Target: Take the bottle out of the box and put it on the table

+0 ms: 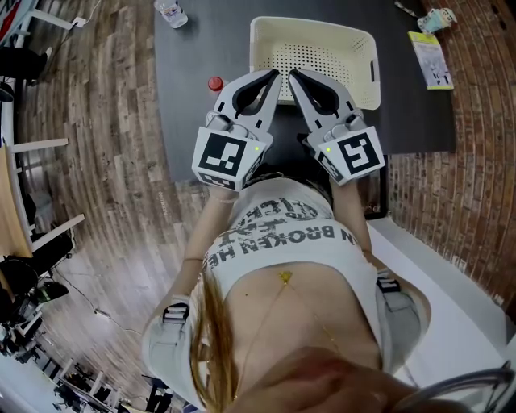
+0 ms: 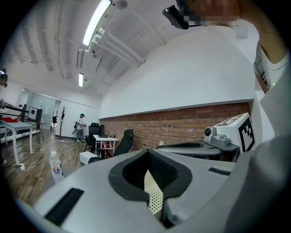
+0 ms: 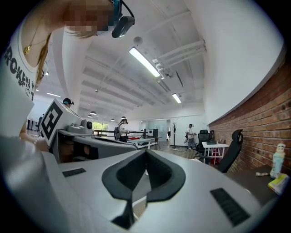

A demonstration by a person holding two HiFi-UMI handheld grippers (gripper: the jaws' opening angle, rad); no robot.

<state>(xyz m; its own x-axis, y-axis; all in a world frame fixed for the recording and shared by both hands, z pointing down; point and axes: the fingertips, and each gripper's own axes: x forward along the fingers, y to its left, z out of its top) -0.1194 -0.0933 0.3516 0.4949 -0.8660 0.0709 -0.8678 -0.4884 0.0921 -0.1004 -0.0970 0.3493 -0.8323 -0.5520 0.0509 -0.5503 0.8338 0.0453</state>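
Bottle (image 1: 171,12) well apart from fingers (image 1: 235,90)

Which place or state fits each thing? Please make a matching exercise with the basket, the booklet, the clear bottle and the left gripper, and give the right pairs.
Things:
1. basket
2. booklet
3. clear bottle
4. left gripper

Places or states:
a. shut, holding nothing
b. far left corner of the table
c. near the right edge of the table
d. middle of the table, toward its far side

Pairs: 1-d, 2-c, 3-b, 4-a
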